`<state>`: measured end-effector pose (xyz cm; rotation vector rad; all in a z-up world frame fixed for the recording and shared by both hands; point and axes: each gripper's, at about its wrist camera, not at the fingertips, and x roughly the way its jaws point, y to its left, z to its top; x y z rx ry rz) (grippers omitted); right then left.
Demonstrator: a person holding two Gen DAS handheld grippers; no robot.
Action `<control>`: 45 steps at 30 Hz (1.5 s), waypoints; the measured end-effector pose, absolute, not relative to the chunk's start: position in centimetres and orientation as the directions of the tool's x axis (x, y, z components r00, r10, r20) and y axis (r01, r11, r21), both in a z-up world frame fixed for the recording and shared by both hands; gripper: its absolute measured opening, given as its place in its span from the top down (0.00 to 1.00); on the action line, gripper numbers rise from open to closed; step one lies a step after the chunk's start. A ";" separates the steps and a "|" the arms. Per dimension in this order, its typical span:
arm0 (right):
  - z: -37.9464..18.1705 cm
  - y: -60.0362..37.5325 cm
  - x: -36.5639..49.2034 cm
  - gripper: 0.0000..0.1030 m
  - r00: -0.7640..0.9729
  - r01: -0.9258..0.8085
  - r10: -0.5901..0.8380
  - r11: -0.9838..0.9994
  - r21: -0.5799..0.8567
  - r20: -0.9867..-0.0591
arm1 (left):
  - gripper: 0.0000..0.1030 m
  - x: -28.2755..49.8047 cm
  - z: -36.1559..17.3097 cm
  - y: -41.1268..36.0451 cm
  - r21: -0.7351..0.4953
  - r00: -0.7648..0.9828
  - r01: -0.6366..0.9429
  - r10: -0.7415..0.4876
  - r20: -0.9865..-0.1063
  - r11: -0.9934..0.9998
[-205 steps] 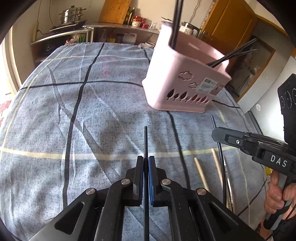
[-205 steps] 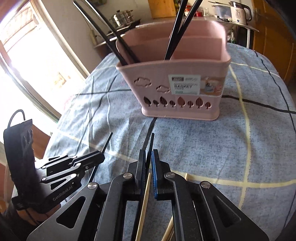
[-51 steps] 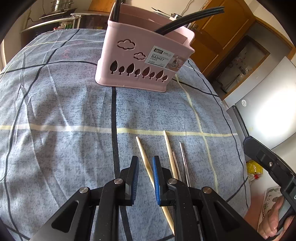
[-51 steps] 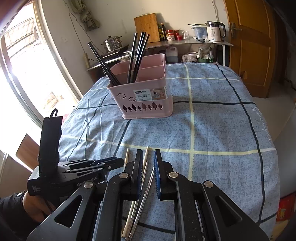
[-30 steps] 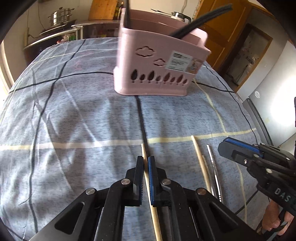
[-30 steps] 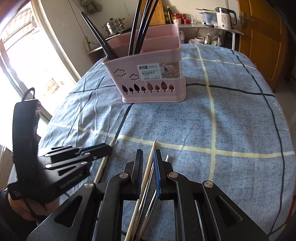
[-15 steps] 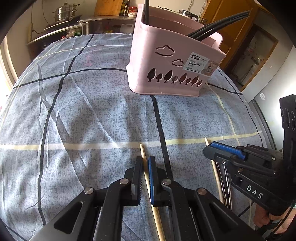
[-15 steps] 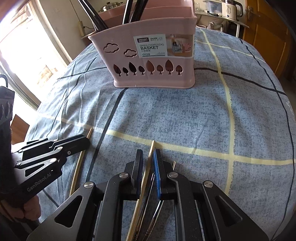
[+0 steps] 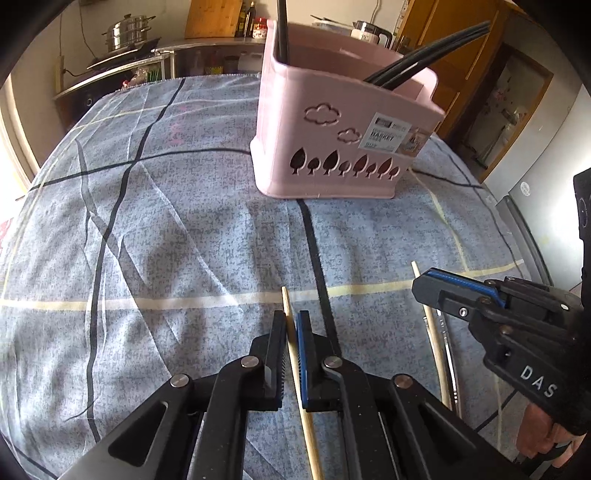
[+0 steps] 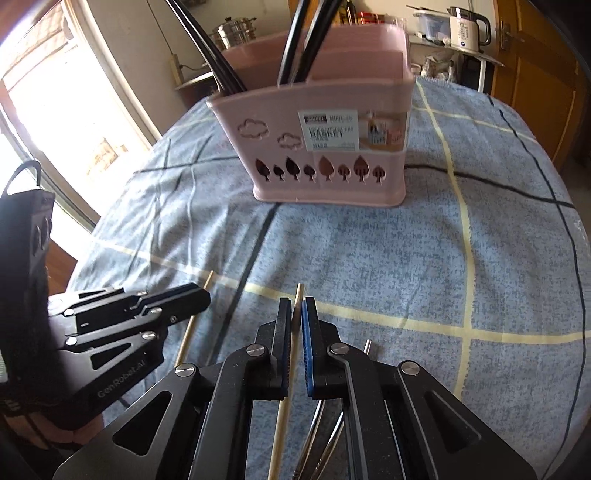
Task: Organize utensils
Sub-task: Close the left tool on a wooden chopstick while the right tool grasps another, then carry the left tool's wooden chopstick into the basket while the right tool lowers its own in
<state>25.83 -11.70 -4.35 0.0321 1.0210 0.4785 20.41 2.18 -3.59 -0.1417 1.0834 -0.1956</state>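
With one wooden chopstick pinched by the left gripper and another being closed on by the right gripper, both low over the tablecloth short of the pink chopstick basket, either thin stick could be swivelled or dropped in lifting, being held near its tip.

- Blue-grey checked tablecloth spreads across the table, creased on its left side.
- Steel stacked pot sits on the back counter.
- Wooden cutting board leans against the wall.
- White electric kettle stands on a far shelf.
- Wooden door at right.
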 end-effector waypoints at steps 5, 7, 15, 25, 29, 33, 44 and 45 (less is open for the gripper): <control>-2.1 -12.3 25.4 0.95 0.479 -0.377 0.431 0.888 0.264 -0.765 | 0.96 19.5 -1.2 2.4 -0.224 0.509 0.106 -0.246 -0.825 0.969; -0.8 -12.8 25.1 0.95 0.505 -0.381 0.442 0.885 0.268 -0.741 | 0.96 19.2 -0.2 2.5 -0.227 0.527 0.113 -0.253 -0.812 0.967; 3.1 -13.3 24.2 0.95 0.580 -0.394 0.467 0.878 0.272 -0.668 | 0.96 18.5 4.2 2.5 -0.237 0.599 0.158 -0.284 -0.749 0.959; 7.5 -14.6 22.7 0.95 0.656 -0.415 0.483 0.873 0.258 -0.579 | 0.96 17.6 9.5 2.4 -0.236 0.676 0.207 -0.313 -0.667 0.949; 8.6 -15.0 22.3 0.95 0.677 -0.418 0.482 0.874 0.249 -0.557 | 0.96 17.7 11.1 2.5 -0.229 0.693 0.223 -0.319 -0.646 0.948; 9.6 -15.3 22.2 0.95 0.692 -0.420 0.480 0.875 0.240 -0.540 | 0.96 17.8 12.1 2.5 -0.225 0.703 0.233 -0.324 -0.633 0.946; 12.1 -15.7 23.1 0.95 0.730 -0.430 0.479 0.876 0.218 -0.488 | 0.97 19.2 15.5 2.4 -0.210 0.729 0.264 -0.338 -0.596 0.941; 12.4 -15.7 23.4 0.95 0.734 -0.430 0.478 0.877 0.214 -0.482 | 0.97 19.4 15.8 2.4 -0.205 0.733 0.266 -0.335 -0.592 0.942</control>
